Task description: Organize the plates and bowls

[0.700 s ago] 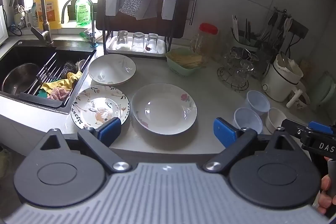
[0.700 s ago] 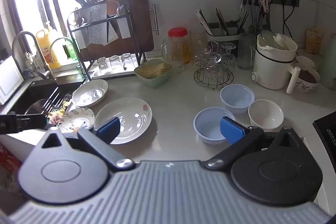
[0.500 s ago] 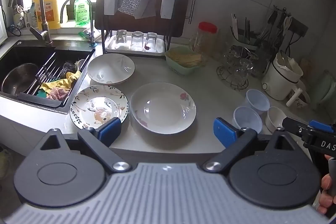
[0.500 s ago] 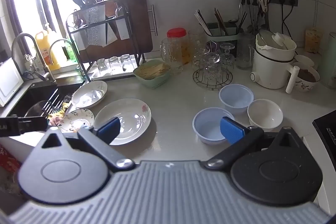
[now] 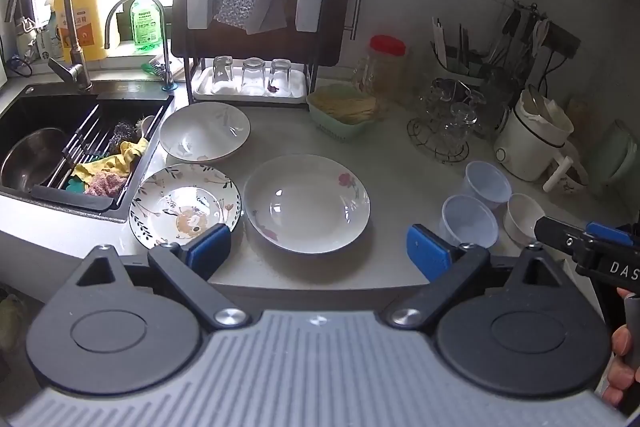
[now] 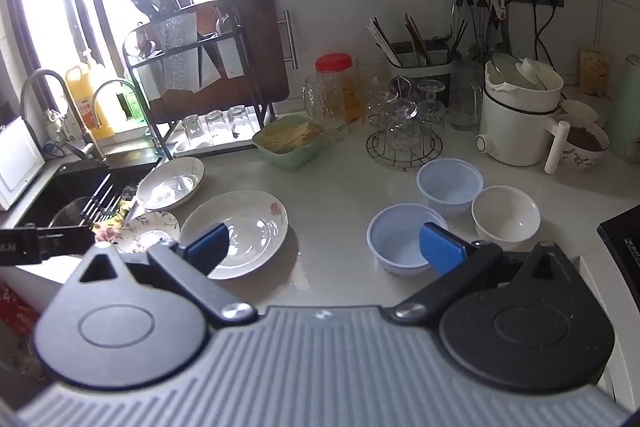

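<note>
Three plates lie on the counter: a large white flower plate (image 5: 307, 202) (image 6: 240, 227) in the middle, a leaf-patterned plate (image 5: 185, 206) (image 6: 150, 233) to its left, and a white deep plate (image 5: 205, 131) (image 6: 171, 183) behind. Two pale blue bowls (image 6: 404, 239) (image 6: 450, 185) and a white bowl (image 6: 505, 213) stand to the right; the left wrist view shows them too (image 5: 470, 221). My left gripper (image 5: 318, 253) is open and empty above the counter's front edge. My right gripper (image 6: 323, 245) is open and empty, between the flower plate and the near blue bowl.
A sink (image 5: 48, 135) with a rack and cloths is at the left. A dish rack with glasses (image 5: 250, 79), a green basket (image 5: 344, 111), a wire stand of glasses (image 6: 404, 135) and a white cooker (image 6: 520, 115) line the back. A black stove edge (image 6: 624, 239) is at the right.
Both grippers have shifted slightly, so the scene sits a touch lower in the views. Nothing on the counter has moved.
</note>
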Demonstrator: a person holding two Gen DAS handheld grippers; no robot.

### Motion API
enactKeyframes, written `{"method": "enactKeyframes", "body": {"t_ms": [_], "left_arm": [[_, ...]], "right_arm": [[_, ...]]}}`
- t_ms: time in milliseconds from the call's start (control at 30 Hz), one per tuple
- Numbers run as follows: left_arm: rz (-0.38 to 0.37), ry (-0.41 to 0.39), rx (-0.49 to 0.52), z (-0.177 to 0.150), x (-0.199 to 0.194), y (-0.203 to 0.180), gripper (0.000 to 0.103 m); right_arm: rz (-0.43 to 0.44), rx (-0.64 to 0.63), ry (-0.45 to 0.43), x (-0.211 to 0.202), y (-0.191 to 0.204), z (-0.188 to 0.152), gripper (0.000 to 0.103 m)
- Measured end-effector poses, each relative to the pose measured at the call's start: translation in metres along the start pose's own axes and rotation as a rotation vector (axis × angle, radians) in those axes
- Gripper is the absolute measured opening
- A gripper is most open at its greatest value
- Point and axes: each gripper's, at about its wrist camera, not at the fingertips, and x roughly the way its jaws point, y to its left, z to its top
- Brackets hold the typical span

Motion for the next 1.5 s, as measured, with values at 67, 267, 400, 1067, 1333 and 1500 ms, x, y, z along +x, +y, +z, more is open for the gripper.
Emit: {"method": "enactKeyframes", "body": {"t_ms": [67,267,400,1067,1333,1500], "left_arm": [[0.002,0.008,0.005,-0.001,0.0,0.002,0.097],[0.009,0.018,-0.008,-0.003,0.002,0.007,0.097],[0.012,0.017,-0.009,-0.002,0.0,0.008,0.097],[0.009,0.011,0.006,0.001,-0.014,0.001,0.097],[0.004,0.02,0.013,-0.001,-0.01,0.0,0.097],[0.0,0.02,0.007,0.0,-0.007,0.002,0.097]], "right_arm": [[-0.003,0.007,0.0,-0.001,0.001,-0.001,0.103],[-0.002,0.006,-0.001,-0.002,0.002,0.0,0.103],[-0.002,0.008,-0.004,-0.004,0.002,-0.001,0.103],[0.005,0.027,-0.044,-0.014,-0.004,-0.005,0.103],[-0.007,0.035,-0.036,-0.013,-0.004,-0.007,0.103],[-0.011,0.034,-0.033,-0.012,-0.003,-0.006,0.103]]}}
